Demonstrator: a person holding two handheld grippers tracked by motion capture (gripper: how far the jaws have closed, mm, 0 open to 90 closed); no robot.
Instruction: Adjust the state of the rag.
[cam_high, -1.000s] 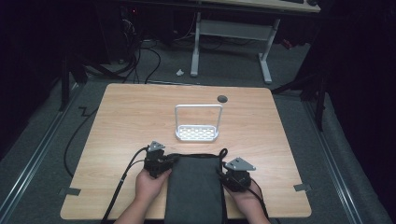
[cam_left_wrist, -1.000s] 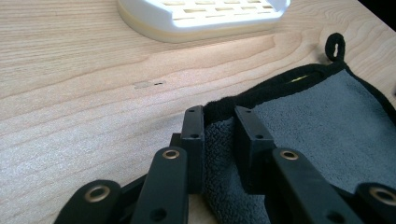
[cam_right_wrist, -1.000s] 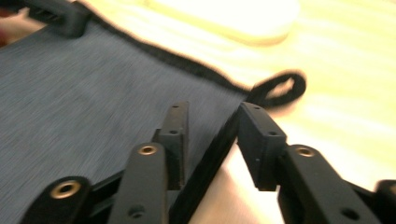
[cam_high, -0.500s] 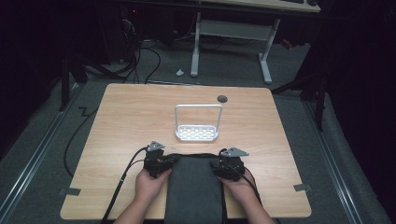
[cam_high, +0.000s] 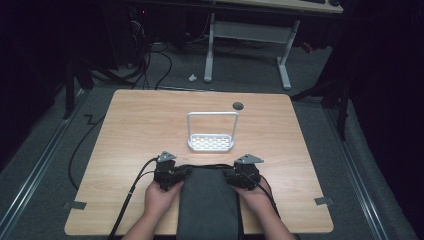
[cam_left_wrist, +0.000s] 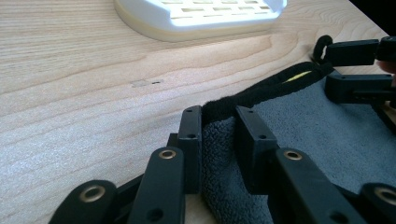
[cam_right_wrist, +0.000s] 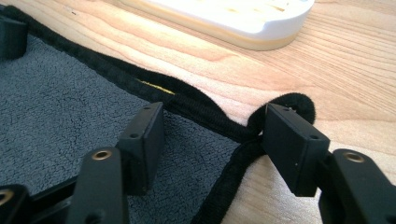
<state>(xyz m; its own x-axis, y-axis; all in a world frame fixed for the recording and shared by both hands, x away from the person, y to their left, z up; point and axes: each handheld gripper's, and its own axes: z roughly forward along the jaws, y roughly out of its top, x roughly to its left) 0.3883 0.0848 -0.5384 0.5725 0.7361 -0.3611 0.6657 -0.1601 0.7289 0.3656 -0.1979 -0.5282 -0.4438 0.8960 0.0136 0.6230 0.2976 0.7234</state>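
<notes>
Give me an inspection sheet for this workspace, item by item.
Surface: wooden table, with a dark round spot near the far edge.
Job's things: grey towel with black trim at the near edge; white rack with hoop handle mid-table.
Clutter: tape pieces at the near corners.
Grippers: left claw pinches the towel's far left corner; right claw open, straddling the far right corner.
Cables: black cable trails from the left claw.
Surroundings: dark room, desk frame, floor cables.

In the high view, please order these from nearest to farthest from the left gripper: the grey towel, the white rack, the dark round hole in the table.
From the left gripper:
1. Grey terry towel with black edging, directly at its fingers, near table edge.
2. White slotted plastic rack with hoop handle, ahead, mid-table.
3. Dark round hole, far side of the table.
</notes>
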